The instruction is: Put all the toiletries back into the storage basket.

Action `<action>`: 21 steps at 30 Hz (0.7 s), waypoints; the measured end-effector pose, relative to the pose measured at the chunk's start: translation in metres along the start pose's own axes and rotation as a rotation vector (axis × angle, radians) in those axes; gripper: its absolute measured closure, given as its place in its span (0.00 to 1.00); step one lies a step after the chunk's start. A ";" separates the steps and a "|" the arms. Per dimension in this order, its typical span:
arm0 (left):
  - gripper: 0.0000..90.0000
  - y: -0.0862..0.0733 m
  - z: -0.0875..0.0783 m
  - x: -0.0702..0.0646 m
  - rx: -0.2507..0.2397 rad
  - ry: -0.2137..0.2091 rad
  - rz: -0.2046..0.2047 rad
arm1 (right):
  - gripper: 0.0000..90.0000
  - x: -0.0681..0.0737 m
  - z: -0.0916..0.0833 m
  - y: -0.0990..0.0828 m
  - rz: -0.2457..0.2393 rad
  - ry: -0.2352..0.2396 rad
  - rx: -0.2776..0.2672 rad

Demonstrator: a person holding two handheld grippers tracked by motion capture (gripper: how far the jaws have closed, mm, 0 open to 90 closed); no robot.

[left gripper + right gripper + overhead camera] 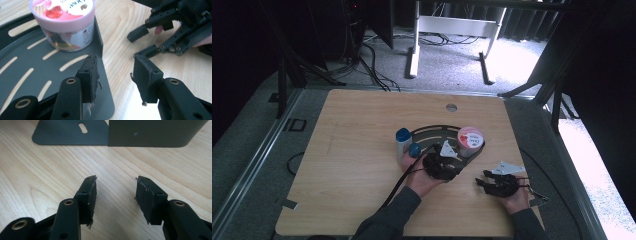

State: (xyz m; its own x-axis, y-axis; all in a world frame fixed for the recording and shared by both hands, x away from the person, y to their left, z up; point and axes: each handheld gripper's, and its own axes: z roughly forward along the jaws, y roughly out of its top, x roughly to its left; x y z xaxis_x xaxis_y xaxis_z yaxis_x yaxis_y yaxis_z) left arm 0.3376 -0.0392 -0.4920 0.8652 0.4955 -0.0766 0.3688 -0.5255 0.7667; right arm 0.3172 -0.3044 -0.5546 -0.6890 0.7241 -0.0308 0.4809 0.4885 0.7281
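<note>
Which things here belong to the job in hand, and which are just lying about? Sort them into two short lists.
In the job:
dark slotted tray
ice cream tub standing on the tray
left tool, open, over the tray's edge
right tool, open above bare wood

Lying about:
blue-capped bottle and blue ball beside the tray
cables on the floor

Dark slotted tray (432, 134), pink-lidded tub (470, 139) (strawberry print), pale wood table (357, 150).

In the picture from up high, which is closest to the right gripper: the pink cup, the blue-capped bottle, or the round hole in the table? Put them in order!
From the right gripper:
1. Pink cup, on the dark tray, up and slightly left of the gripper.
2. Blue-capped bottle, at the tray's left edge, beyond the left gripper.
3. Round hole, near the table's far edge.
</note>
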 end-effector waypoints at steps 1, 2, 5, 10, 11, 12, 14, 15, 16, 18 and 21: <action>0.61 -0.002 -0.001 -0.001 0.001 0.001 0.004 | 0.54 0.000 0.000 -0.001 0.006 0.001 -0.003; 0.61 -0.003 -0.003 -0.001 -0.001 0.000 0.005 | 0.53 -0.001 0.000 -0.001 0.008 0.001 -0.005; 0.61 -0.007 -0.008 -0.003 -0.005 -0.003 0.012 | 0.52 -0.003 0.001 -0.003 0.021 0.011 -0.020; 0.63 -0.011 -0.018 -0.003 -0.006 -0.020 0.015 | 0.51 -0.004 0.001 -0.005 0.019 0.015 -0.033; 0.63 -0.011 -0.018 -0.003 -0.006 -0.020 0.015 | 0.51 -0.004 0.001 -0.005 0.019 0.015 -0.033; 0.63 -0.013 -0.022 -0.005 -0.012 -0.027 0.024 | 0.50 -0.004 0.001 -0.005 0.022 0.015 -0.033; 0.62 -0.015 -0.025 -0.007 -0.014 -0.030 0.039 | 0.48 -0.004 0.001 -0.005 0.024 0.014 -0.031; 0.61 -0.017 -0.027 -0.008 -0.014 -0.031 0.039 | 0.47 -0.004 0.002 -0.004 0.023 0.015 -0.028; 0.61 -0.018 -0.029 -0.008 -0.012 -0.033 0.046 | 0.47 -0.005 0.002 -0.004 0.022 0.016 -0.028; 0.62 -0.020 -0.034 -0.009 -0.015 -0.033 0.048 | 0.46 -0.005 0.002 -0.004 0.021 0.017 -0.027; 0.64 -0.022 -0.041 -0.011 -0.032 -0.031 0.051 | 0.45 -0.005 0.002 -0.004 0.022 0.019 -0.026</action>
State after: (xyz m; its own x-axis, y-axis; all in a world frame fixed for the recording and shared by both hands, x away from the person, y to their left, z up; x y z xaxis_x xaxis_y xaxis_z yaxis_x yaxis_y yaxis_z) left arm 0.3063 -0.0046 -0.4825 0.8928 0.4469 -0.0558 0.3131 -0.5269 0.7901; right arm 0.3206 -0.3088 -0.5587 -0.6890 0.7248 -0.0017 0.4817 0.4596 0.7462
